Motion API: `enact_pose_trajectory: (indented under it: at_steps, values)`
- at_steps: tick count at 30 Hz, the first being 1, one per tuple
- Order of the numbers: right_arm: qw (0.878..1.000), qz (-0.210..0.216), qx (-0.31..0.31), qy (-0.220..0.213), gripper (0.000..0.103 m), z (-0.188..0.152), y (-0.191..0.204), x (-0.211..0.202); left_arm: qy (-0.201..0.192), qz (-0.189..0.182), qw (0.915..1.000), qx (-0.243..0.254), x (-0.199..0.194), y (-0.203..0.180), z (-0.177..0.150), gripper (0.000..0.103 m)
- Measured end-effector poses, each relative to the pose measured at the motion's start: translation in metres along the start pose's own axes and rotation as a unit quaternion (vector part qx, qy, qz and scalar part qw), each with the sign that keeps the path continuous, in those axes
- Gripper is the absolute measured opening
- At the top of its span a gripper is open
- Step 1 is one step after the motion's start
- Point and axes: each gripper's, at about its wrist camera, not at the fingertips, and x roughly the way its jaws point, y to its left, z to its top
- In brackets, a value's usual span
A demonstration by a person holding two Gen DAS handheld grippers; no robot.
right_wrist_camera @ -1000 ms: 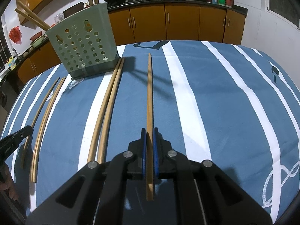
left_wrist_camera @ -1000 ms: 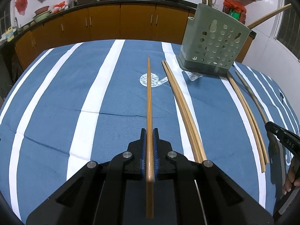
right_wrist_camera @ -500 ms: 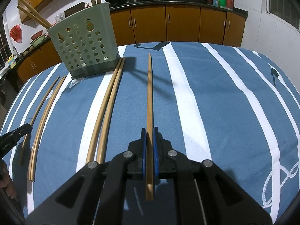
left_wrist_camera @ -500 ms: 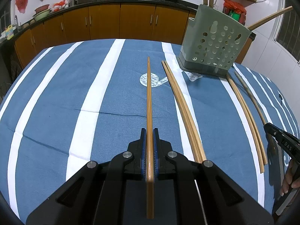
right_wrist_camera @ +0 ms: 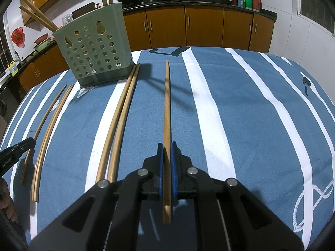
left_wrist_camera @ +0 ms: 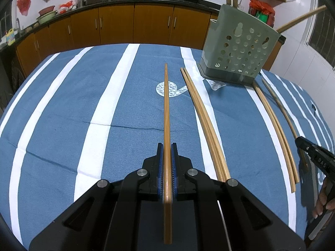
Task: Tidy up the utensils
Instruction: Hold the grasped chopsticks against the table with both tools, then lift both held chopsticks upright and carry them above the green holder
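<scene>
My left gripper (left_wrist_camera: 166, 146) is shut on a long wooden chopstick (left_wrist_camera: 166, 108) that points forward over the blue striped cloth. My right gripper (right_wrist_camera: 166, 145) is shut on another wooden chopstick (right_wrist_camera: 166, 104), held the same way. A green perforated utensil holder (left_wrist_camera: 238, 48) stands at the far right of the left wrist view and at the far left of the right wrist view (right_wrist_camera: 94, 50), with several chopsticks sticking out of its top. A pair of chopsticks (left_wrist_camera: 203, 117) lies on the cloth beside my left gripper; this pair also shows in the right wrist view (right_wrist_camera: 119, 117).
Another pair of chopsticks (left_wrist_camera: 276, 125) and a darker single one (left_wrist_camera: 280, 106) lie further right on the cloth. The other gripper's tip shows at the edge of each view (left_wrist_camera: 314, 156) (right_wrist_camera: 14, 152). Orange kitchen cabinets (left_wrist_camera: 134, 23) line the back wall.
Both grippers have risen slightly with their chopsticks; the holder sits a little lower in both views. Grips are unchanged.
</scene>
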Motion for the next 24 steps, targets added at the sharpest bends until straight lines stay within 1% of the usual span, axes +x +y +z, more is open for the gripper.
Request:
enact_pose_trajectory:
  at_steps: [10,17,21,24]
  values:
    - [1.000,0.001,0.000,0.000,0.009,-0.002,0.000,-0.001,0.002,0.005,0.9999,0.011,-0.007,-0.002,-0.007,0.008]
    - [1.000,0.004,0.006,-0.003,0.008,0.000,-0.003,-0.006,0.007,0.001,0.9999,0.007,-0.008,0.000,-0.006,0.008]
    - [1.000,0.006,0.007,-0.012,0.008,0.003,-0.003,-0.013,-0.001,0.000,1.0000,0.006,-0.014,0.000,-0.003,0.008]
    - [1.000,0.009,0.008,-0.025,0.008,0.008,-0.004,-0.022,-0.015,-0.002,0.9999,0.005,-0.023,0.001,0.004,0.008]
